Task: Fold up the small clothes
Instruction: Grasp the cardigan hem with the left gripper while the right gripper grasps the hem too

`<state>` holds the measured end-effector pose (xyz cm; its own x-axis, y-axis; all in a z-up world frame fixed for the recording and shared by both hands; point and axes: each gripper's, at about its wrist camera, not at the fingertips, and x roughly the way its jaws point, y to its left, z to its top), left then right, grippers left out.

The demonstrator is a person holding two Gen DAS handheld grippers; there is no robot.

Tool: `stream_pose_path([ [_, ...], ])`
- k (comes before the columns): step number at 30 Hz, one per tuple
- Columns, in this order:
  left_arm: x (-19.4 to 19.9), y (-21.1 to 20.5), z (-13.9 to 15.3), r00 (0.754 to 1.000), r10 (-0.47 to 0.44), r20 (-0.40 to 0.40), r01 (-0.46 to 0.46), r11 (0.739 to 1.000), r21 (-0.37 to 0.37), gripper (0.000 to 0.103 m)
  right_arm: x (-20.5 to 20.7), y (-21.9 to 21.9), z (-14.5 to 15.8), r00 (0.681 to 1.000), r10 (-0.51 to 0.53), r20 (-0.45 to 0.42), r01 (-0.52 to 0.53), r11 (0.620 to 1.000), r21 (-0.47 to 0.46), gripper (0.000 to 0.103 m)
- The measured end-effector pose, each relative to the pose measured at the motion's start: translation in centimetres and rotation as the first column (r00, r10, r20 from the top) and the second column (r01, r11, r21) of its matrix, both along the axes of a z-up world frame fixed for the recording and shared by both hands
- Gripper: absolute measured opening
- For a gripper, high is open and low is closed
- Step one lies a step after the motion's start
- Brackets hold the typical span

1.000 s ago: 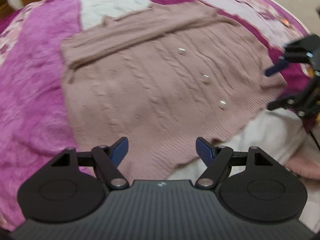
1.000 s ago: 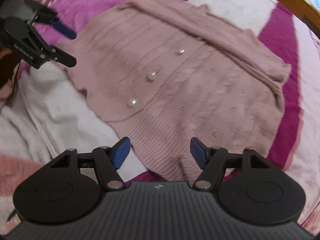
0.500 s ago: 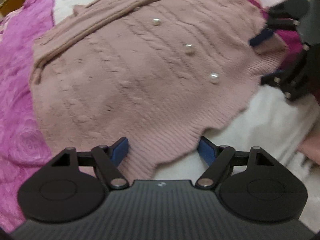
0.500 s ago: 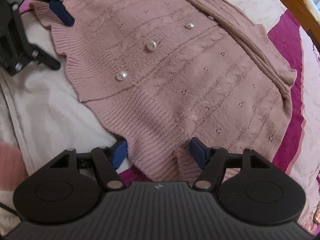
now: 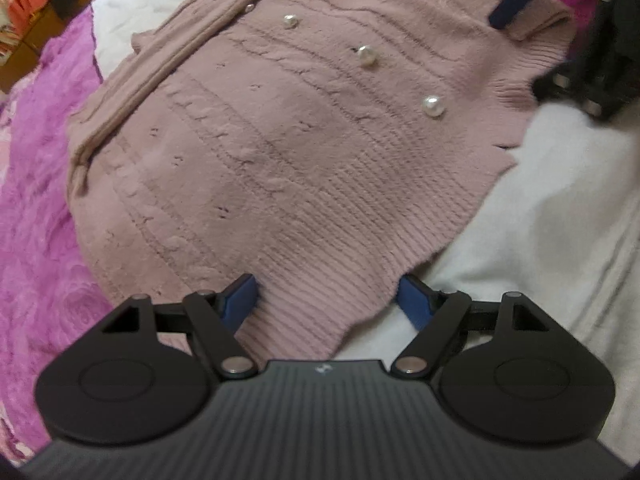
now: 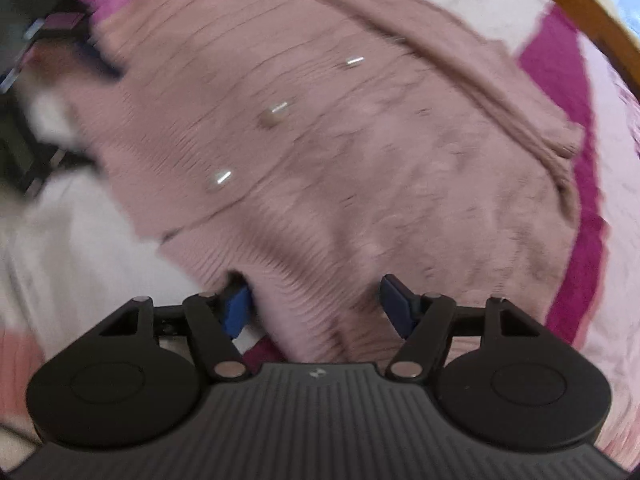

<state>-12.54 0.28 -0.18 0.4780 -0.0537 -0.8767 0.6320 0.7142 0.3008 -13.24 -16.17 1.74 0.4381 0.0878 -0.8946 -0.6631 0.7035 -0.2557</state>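
Two hand-held grippers reach down at the ribbed hem of a dusty-pink cable-knit cardigan [image 5: 280,152] that lies spread flat on a magenta floral bedspread [image 5: 36,208], partly over a white garment [image 5: 552,216]. The left hand-held gripper [image 5: 328,294] stands released, its blue pads straddling a corner of the hem without pressing it. The right hand-held gripper [image 6: 316,300] is likewise released, its blue pads set wide at either side of the hem's other corner, the knit bunched between them but not pinched. Three pearl buttons [image 5: 366,56] run in a row up the cardigan's front. The only marking that shows is a small pale logo on each gripper's ribbed black body; no writing can be read. The right wrist view is blurred.
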Motion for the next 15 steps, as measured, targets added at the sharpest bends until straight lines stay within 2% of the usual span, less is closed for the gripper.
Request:
stream_pose_path([
  [2, 0.1, -0.1, -0.6, 1.0, 0.01, 0.024, -0.01, 1.0, 0.012, 0.081, -0.7, 0.4, -0.2, 0.999, 0.038, 0.017, -0.038, 0.999, -0.034, 0.073],
  [6, 0.0, -0.2, -0.8, 0.996, 0.029, 0.079, -0.028, 1.0, -0.004, 0.078, -0.8, 0.7, -0.9, 0.998, 0.02, 0.061, -0.017, 0.998, -0.053, 0.073],
  [8, -0.1, -0.2, -0.6, 0.995, 0.029, 0.096, -0.026, 0.999, -0.035, 0.053, -0.7, 0.8, -1.1, 0.997, -0.003, 0.08, 0.006, 0.999, -0.041, 0.073],
  [9, -0.2, -0.1, -0.5, 0.994, 0.035, 0.1, -0.031, 0.998, -0.048, 0.045, -0.8, 0.9, -1.0, 0.996, -0.01, 0.09, 0.013, 0.999, -0.036, 0.071],
  [10, -0.3, -0.1, -0.3, 0.994, 0.039, 0.107, -0.033, 0.998, -0.063, 0.027, -0.9, 0.9, -1.0, 0.995, -0.015, 0.103, 0.018, 0.999, -0.03, 0.069],
  [11, -0.4, 0.0, -0.1, 0.993, 0.039, 0.109, -0.03, 0.997, -0.077, 0.017, -1.0, 1.1, -1.4, 0.994, -0.017, 0.109, 0.02, 1.0, -0.023, 0.067],
  [12, -0.4, 0.0, 0.2, 0.992, 0.047, 0.115, -0.037, 0.995, -0.088, 0.017, -1.1, 0.9, -1.5, 0.993, -0.019, 0.115, 0.02, 1.0, -0.013, 0.059],
  [13, -0.5, 0.1, 0.6, 0.99, 0.058, 0.125, -0.045, 0.993, -0.106, 0.016, -1.1, 1.0, -1.4, 0.992, -0.02, 0.124, 0.021, 1.0, -0.006, 0.044],
  [15, -0.5, 0.3, 1.3, 0.987, 0.077, 0.138, -0.057, 0.988, -0.141, 0.015, -1.4, 1.1, -0.8, 0.988, -0.026, 0.15, 0.026, 1.0, 0.003, 0.027],
])
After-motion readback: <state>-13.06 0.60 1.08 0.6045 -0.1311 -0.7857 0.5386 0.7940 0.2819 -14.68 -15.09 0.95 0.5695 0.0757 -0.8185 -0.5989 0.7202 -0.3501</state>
